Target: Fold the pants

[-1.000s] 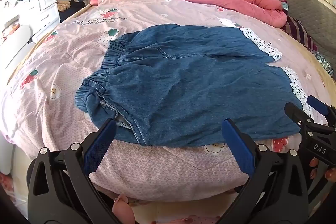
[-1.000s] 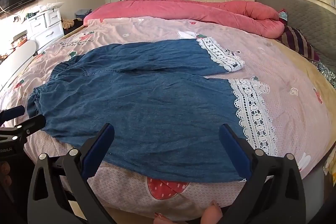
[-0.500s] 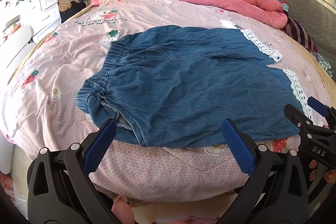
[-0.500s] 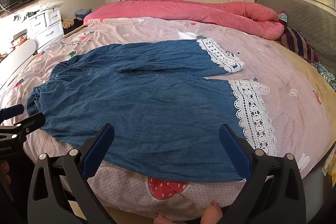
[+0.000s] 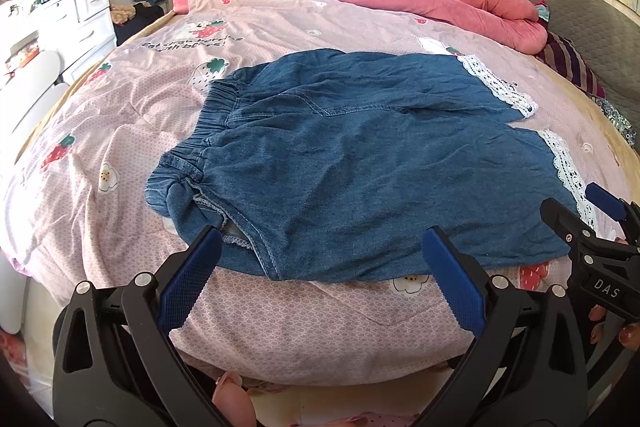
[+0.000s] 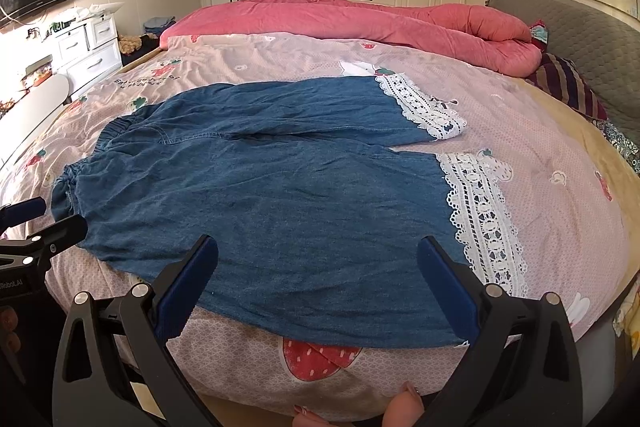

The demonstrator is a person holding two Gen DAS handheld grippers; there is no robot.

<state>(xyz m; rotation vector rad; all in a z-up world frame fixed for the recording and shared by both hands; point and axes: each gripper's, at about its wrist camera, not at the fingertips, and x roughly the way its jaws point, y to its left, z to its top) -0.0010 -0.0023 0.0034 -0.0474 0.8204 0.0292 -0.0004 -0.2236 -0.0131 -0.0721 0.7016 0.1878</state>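
Note:
Blue denim pants (image 5: 352, 155) (image 6: 272, 195) lie spread flat on the pink bedspread, elastic waistband (image 5: 204, 123) to the left and white lace hems (image 6: 480, 211) to the right. My left gripper (image 5: 320, 255) hovers open just short of the pants' near edge by the waist end, holding nothing. My right gripper (image 6: 316, 259) is open over the near leg's lower edge, also holding nothing. Each gripper shows at the edge of the other's view: the right one (image 5: 592, 219) and the left one (image 6: 36, 223).
The bed (image 6: 560, 155) carries a rolled pink duvet (image 6: 400, 23) at the far side and a grey headboard (image 6: 580, 39) with a striped pillow on the right. White drawers (image 5: 80, 15) stand to the left, wardrobes behind. The bed's near edge lies directly below both grippers.
Both grippers have drifted slightly, the views shifting a little; the pants lie as before and both jaws stay open.

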